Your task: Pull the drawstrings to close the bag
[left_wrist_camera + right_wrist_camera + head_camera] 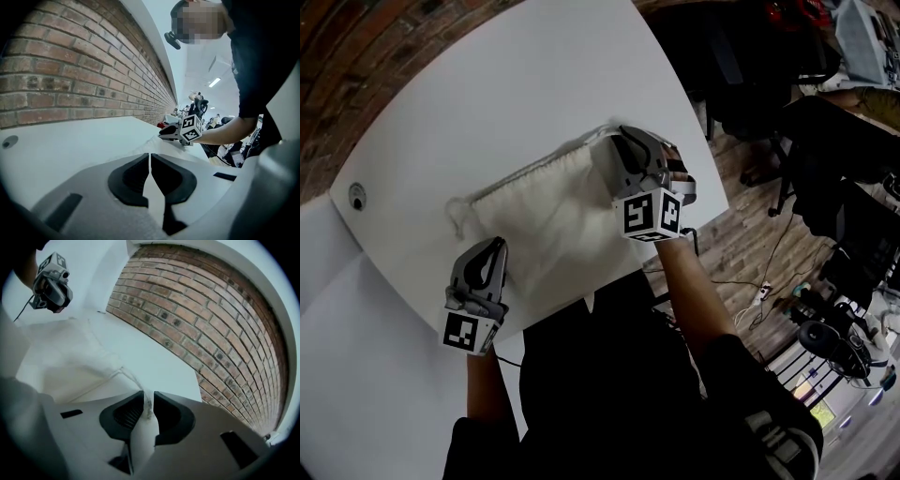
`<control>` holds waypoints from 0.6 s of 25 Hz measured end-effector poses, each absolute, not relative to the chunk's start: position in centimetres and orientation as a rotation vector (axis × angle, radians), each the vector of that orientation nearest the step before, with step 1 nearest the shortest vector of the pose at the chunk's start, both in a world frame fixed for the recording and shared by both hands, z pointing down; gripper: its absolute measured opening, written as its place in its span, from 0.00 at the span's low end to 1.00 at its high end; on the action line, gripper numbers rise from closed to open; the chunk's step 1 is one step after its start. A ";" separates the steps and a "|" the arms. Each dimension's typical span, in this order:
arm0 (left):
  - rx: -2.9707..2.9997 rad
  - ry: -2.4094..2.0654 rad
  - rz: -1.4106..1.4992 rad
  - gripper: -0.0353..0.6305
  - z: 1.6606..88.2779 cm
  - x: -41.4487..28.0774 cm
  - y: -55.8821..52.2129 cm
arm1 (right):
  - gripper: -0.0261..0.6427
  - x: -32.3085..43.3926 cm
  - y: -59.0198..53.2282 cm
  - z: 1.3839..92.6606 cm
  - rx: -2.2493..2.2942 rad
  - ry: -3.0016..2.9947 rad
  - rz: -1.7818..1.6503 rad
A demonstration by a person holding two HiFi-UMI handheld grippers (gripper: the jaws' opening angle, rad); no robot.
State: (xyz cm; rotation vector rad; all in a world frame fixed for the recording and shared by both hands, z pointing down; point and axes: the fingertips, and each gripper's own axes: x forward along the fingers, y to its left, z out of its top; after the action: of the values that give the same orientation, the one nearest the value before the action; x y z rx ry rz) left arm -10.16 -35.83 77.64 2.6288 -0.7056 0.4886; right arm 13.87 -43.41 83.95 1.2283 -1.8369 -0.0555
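A white cloth drawstring bag (548,220) lies flat on the white table (487,84). At the bag's near left corner, my left gripper (497,247) is shut on the bag's edge, and a sliver of white cloth shows between its jaws (149,159). My right gripper (619,137) is at the bag's far right corner, at the mouth. Its jaws (149,401) are closed on the thin drawstring (133,378), which runs from the bag's hem (101,380) into the gap. The other cord end (457,214) lies bunched at the bag's left corner.
A round cable grommet (358,197) sits near the table's left edge. A second white table (356,375) adjoins at lower left. A brick wall (211,324) runs behind. Black chairs (825,131) and cables (769,281) stand on the wooden floor to the right.
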 end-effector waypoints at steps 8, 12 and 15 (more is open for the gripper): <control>2.613 -0.702 0.495 0.08 78.1 -10.4 -35.4 | 0.06 13.9 -43.8 83.9 1.232 -1.840 -0.075; 2.582 -0.702 0.506 0.07 78.0 -10.3 -35.2 | 0.06 13.7 -43.9 82.2 1.285 -1.874 -0.119; 2.618 -0.701 0.484 0.07 78.0 -10.5 -35.6 | 0.06 13.3 -44.1 81.1 1.326 -1.905 -0.142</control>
State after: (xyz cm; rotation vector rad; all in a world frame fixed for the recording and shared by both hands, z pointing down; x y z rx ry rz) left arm -10.50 -35.64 77.96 2.6182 -0.7009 0.4837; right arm 13.30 -44.07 81.07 1.3256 -1.9047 -0.1416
